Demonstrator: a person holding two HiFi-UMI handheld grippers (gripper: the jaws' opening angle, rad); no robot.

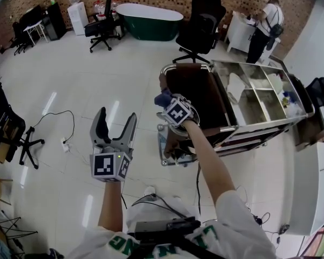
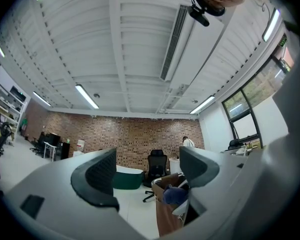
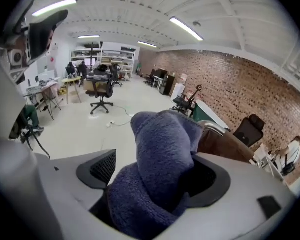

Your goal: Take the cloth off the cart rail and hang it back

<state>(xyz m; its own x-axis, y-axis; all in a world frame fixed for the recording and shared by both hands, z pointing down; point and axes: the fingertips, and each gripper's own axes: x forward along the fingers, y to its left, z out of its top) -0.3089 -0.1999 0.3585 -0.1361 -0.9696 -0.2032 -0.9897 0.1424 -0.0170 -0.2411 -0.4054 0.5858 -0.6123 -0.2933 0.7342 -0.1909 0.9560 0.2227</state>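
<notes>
A dark blue fluffy cloth point(image 1: 163, 97) is bunched at the left end of the cart point(image 1: 259, 124), by its chrome rail point(image 1: 162, 80). My right gripper point(image 1: 166, 100) is at that rail. In the right gripper view the cloth point(image 3: 162, 154) fills the gap between the wide-spread jaws of the right gripper point(image 3: 155, 173); it leans on the right jaw, and the left pad point(image 3: 99, 171) stands bare beside it. The rail point(image 3: 216, 129) shows just behind. My left gripper point(image 1: 114, 124) is held over the floor to the left, open and empty, and its own view shows the cloth point(image 2: 174, 195) ahead.
A brown bag point(image 1: 197, 99) hangs in the cart's left bay. Black office chairs point(image 1: 201, 26) and a green tub point(image 1: 149, 20) stand at the back, and a person point(image 1: 263, 28) is at the back right. Cables and a power strip point(image 1: 63, 143) lie on the floor at left.
</notes>
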